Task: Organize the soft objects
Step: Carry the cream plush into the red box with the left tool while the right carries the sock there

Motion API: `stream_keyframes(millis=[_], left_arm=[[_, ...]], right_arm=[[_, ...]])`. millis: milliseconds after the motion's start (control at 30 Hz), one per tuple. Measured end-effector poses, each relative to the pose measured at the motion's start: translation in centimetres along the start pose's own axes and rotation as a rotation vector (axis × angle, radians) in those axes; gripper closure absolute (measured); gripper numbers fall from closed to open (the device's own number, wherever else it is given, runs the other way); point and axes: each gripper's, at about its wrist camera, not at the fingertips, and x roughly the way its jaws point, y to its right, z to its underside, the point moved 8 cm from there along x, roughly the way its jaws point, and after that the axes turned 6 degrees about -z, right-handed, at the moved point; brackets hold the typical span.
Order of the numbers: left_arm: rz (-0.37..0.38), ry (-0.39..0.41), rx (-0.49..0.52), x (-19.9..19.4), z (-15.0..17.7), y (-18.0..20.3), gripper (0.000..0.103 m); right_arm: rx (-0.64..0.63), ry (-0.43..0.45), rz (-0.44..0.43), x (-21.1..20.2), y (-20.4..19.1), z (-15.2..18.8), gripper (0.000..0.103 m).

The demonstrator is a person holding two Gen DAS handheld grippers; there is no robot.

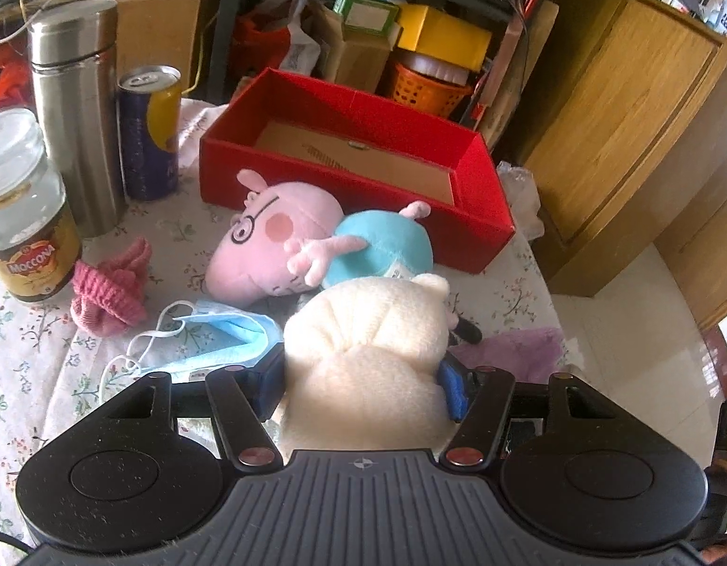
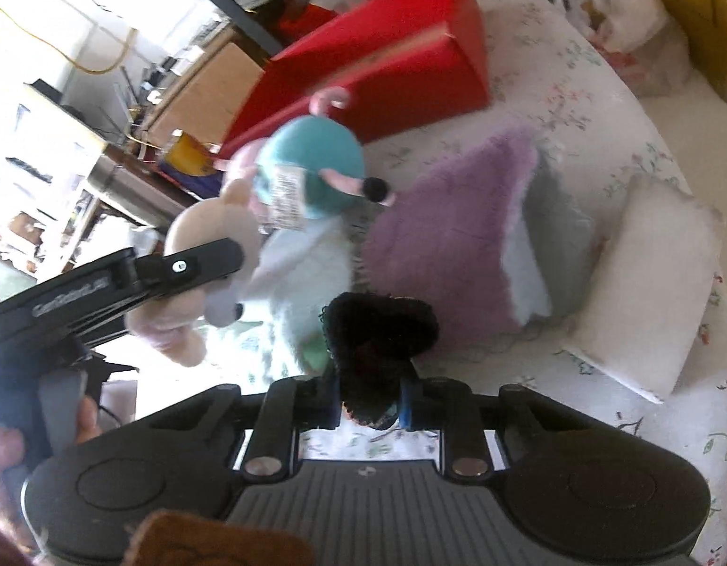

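On the flowered tablecloth in front of you, the red box lay open at the far edge, and all you could see inside it was its brown cardboard floor; none of the soft things were in it. Your left gripper pinched the cream plush toy between its blue pads, just short of the pink pig plush in its teal shirt, which lay on its side against the box's near wall. Your right gripper was pressed together on a small black fuzzy item, beside the purple fluffy cloth and a white pad. To the left stood a glass coffee jar that looked clear inside, a steel flask with its cap on, and a drink can. A pink knitted piece and a blue face mask lay loose on the cloth.
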Motion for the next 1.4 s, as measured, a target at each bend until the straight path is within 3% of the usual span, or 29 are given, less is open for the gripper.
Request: stream_keyframes(millis=[200, 367, 600, 733, 867, 1167, 1400], left_arm=[[0.013, 0.02, -0.033, -1.2, -0.3, -0.1, 0.04], [0.039, 0.085, -0.061, -3.2, -1.2, 0.1, 0.04], [0.008, 0.116, -0.08, -5.3, -2.5, 0.0, 0.04], [0.038, 0.196, -0.08, -6.6, -5.2, 1.0, 0.039], [0.021, 0.251, -0.074, -6.7, -7.2, 1.8, 0.039], [0.045, 0.294, -0.115, -5.6, -10.8, 2.8, 0.038], [0.046, 0.321, -0.118, -4.5, -14.0, 3.7, 0.038]], right_arm=[[0.069, -0.01, -0.021, 0.1, 0.3, 0.2, 0.103], [0.018, 0.083, -0.083, -1.8, -2.6, -1.4, 0.103], [0.035, 0.153, -0.13, -3.8, -4.2, -3.1, 0.103], [0.028, 0.206, -0.16, -5.2, -5.8, -5.2, 0.103], [0.027, 0.247, -0.198, -5.5, -6.7, -7.5, 0.103], [-0.001, 0.362, -0.232, -7.0, -8.8, -12.7, 0.103], [-0.031, 0.418, -0.196, -6.7, -9.3, -16.0, 0.103]])
